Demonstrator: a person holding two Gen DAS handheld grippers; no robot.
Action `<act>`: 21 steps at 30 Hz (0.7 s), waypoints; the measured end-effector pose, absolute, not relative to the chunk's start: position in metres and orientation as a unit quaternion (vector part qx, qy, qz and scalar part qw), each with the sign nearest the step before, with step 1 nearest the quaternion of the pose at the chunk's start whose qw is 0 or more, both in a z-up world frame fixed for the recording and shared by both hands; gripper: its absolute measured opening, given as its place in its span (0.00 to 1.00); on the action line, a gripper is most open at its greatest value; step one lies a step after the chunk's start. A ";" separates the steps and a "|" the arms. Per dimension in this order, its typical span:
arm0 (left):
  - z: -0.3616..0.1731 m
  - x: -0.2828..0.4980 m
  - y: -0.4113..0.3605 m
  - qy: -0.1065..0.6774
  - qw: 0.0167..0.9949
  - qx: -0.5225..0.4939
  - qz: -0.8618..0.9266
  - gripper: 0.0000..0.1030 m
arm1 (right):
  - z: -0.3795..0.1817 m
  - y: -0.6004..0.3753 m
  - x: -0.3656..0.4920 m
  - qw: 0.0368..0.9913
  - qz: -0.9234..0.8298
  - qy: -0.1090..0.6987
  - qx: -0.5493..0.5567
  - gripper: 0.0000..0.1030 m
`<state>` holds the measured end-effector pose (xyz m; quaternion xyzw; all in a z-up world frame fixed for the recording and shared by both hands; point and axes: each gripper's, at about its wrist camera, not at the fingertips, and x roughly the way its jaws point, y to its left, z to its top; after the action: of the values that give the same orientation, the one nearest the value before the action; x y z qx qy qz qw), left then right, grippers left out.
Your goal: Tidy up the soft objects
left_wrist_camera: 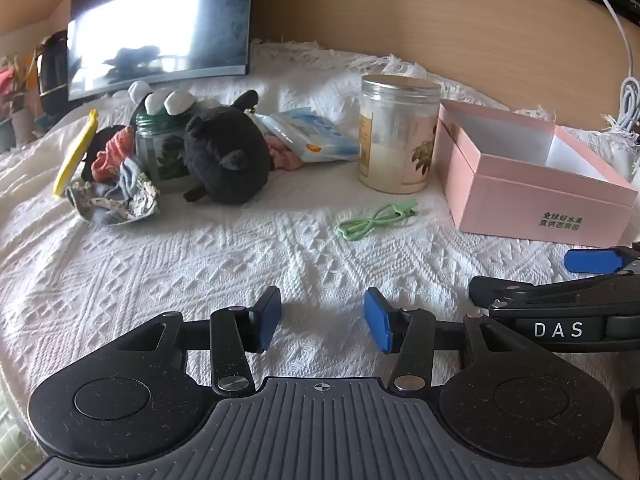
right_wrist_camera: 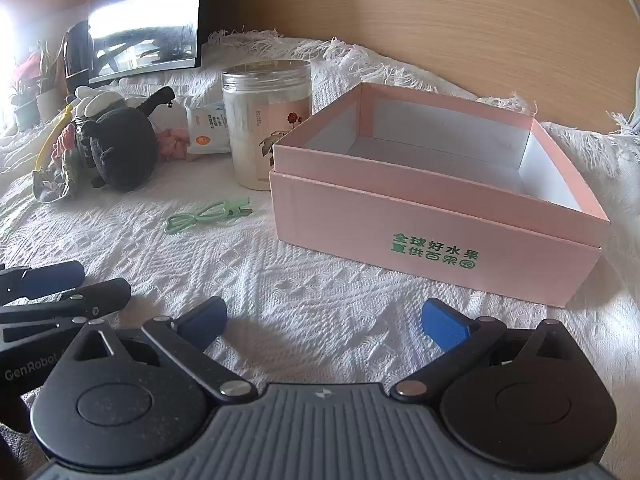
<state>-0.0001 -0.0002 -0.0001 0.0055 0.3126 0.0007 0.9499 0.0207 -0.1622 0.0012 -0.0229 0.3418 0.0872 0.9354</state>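
A black plush toy [left_wrist_camera: 226, 156] lies on the white knitted cloth [left_wrist_camera: 200, 256] at the left, also in the right wrist view [right_wrist_camera: 122, 148]. Beside it lie crumpled fabric pieces [left_wrist_camera: 116, 188] and a pink scrunchie [left_wrist_camera: 286, 156]. An open, empty pink box [left_wrist_camera: 532, 176] stands at the right, large in the right wrist view [right_wrist_camera: 432, 216]. My left gripper [left_wrist_camera: 322, 320] is open and empty above the cloth, well short of the toy. My right gripper [right_wrist_camera: 324, 320] is open and empty in front of the box.
A clear plastic jar [left_wrist_camera: 394, 132] stands between the toy and box. A green cord [left_wrist_camera: 376, 218] lies in front of it. A tissue pack [left_wrist_camera: 312, 136], a green glass jar [left_wrist_camera: 160, 148], a yellow strip [left_wrist_camera: 76, 152] and a monitor [left_wrist_camera: 160, 28] sit behind.
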 end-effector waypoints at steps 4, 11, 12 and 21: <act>0.000 0.000 -0.001 0.313 0.950 0.005 0.000 0.50 | 0.001 -0.162 0.021 0.935 0.087 0.342 -0.023 1.00; 0.000 0.000 0.000 0.313 0.950 0.003 0.000 0.50 | 0.001 -0.162 0.021 0.935 0.087 0.342 -0.023 1.00; 0.000 0.000 0.000 0.313 0.950 0.002 0.000 0.50 | 0.001 -0.162 0.021 0.935 0.087 0.342 -0.023 1.00; 0.000 0.000 0.000 0.313 0.950 0.002 0.000 0.50 | 0.001 -0.162 0.021 0.936 0.087 0.342 -0.023 1.00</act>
<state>0.0002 -0.0003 0.0001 0.0020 0.3134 -0.0002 0.9496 0.0206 -0.1622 0.0012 -0.0231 0.3416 0.0871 0.9355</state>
